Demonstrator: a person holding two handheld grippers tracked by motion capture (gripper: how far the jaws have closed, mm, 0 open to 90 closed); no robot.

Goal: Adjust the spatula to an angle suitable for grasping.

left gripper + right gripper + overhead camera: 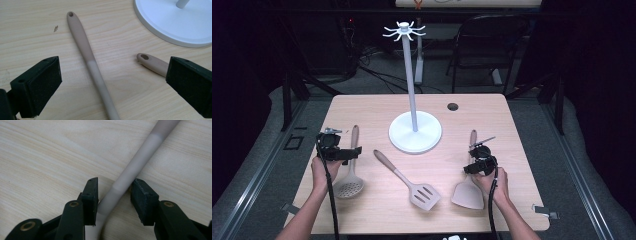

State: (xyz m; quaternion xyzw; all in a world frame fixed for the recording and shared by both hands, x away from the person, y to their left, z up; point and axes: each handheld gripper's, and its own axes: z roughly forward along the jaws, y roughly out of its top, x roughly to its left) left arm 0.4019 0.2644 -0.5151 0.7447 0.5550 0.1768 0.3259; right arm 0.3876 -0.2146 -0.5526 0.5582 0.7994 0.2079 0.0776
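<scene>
A beige skimmer (348, 186) lies at the table's left, and its handle (86, 52) runs between the wide-apart jaws of my open left gripper (343, 150) (113, 65), which hovers just above it. At the right lies a solid spatula (468, 194). My right gripper (479, 161) (113, 185) is low over its handle (140, 157), which crosses slantwise between the narrowed jaws. The pads sit close on both sides without clamping it. A slotted spatula (422, 192) rests in the middle, and its handle end (150, 61) is near my left gripper's right jaw.
A white hook stand (414, 135) with a tall pole and several hooks on top rises at the table's middle back; its base (180, 22) is close ahead of my left gripper. A cable hole (453, 106) sits behind on the right. A chair (487, 40) stands beyond the table.
</scene>
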